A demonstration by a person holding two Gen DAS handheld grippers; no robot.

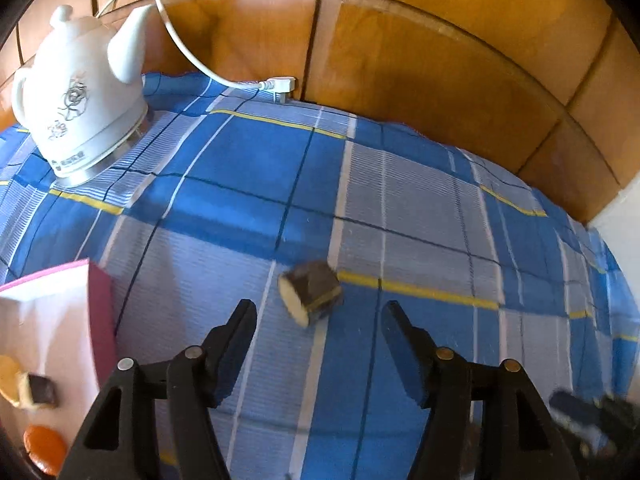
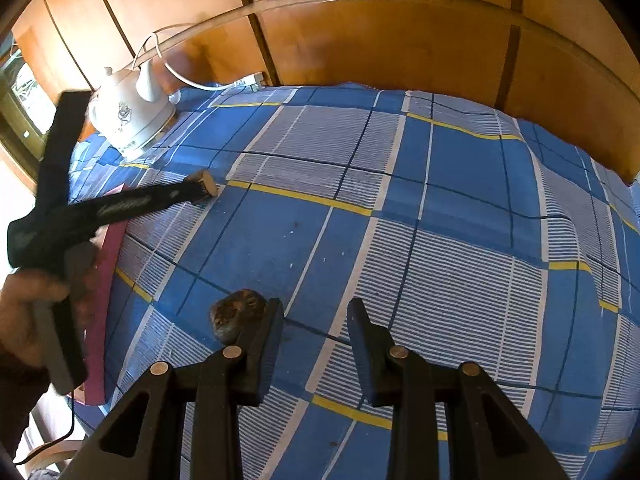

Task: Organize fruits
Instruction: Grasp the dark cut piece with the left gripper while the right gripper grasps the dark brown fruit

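In the left wrist view we are holding the left gripper (image 1: pixel 318 312) with its black fingers spread wide apart and empty, aiming at a stubby cut piece of fruit with dark skin and a pale cut face (image 1: pixel 311 293) that is lying on the blue plaid tablecloth (image 1: pixel 420 208) just ahead of the tips and between them. The piece is looking blurred, so we are judging it may be rolling; closing now could clip its edge and knock it away. At lower left the pink-edged white box (image 1: pixel 60 320) is already holding fruit pieces (image 1: pixel 30 394), and a careless swing could bump its wall. The white ceramic electric kettle (image 1: pixel 80 96) and its white cord (image 1: pixel 188 56) are standing well back. In the right wrist view we are keeping the right gripper (image 2: pixel 316 320) open too, gripping nothing, while a dark, wrinkled roundish fruit (image 2: pixel 236 314) is sitting against the outside of its left finger; closing here would miss it, and sliding sideways could shove it toward the cloth's near edge.
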